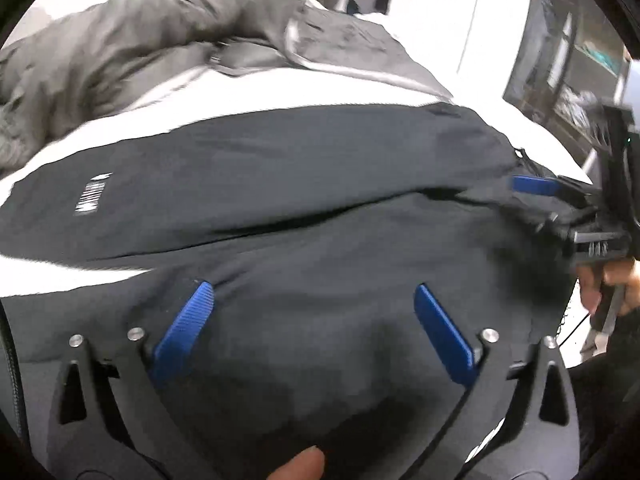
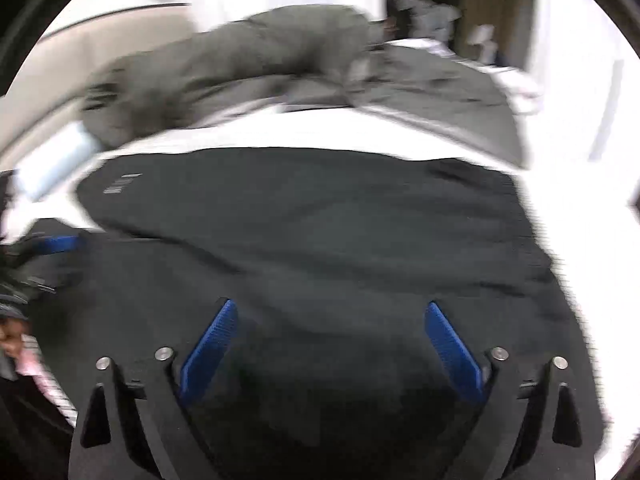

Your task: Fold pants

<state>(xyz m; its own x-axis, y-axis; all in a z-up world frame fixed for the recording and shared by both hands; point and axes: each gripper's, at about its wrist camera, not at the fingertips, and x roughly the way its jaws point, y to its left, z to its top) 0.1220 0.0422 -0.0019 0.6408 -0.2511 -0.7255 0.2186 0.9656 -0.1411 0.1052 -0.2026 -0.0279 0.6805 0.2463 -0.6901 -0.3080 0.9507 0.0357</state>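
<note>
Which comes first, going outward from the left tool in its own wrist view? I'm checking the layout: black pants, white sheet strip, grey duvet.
1. Black pants: nearest, directly beneath the open left tool.
2. White sheet: a bare strip just beyond the pants' far edge.
3. Grey duvet: farthest, bunched at the upper left behind the strip.

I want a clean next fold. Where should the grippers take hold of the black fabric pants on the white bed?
Probably the black fabric pants along their near edge, from above. They lie flat on the white bed, and the open left gripper and right gripper hang there, holding nothing.
</note>
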